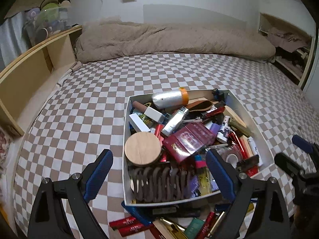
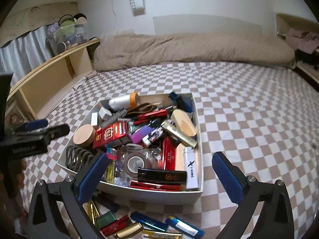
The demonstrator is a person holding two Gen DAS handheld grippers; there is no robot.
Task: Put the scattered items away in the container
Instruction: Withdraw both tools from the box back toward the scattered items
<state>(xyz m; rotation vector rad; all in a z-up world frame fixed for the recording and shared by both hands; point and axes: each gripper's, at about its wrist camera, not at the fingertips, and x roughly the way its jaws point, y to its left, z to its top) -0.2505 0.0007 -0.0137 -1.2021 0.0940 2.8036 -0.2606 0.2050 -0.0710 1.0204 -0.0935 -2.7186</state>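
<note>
Box (image 2: 199, 159) mostly full; lighters (image 2: 183, 226) remain on bed just in front, probably more out of view. Left claw (image 1: 157, 171) and right claw (image 2: 161, 171) wide, empty.

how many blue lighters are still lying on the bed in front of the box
2: one blue lighter just below the box at its near wall, a second blue lighter to its right. The grippers may hide more.

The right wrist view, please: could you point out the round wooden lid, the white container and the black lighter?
round wooden lid (image 2: 84, 132), right wrist view, top face.
white container (image 2: 159, 196), right wrist view, near wall.
black lighter (image 2: 161, 175), right wrist view, body middle.
</note>
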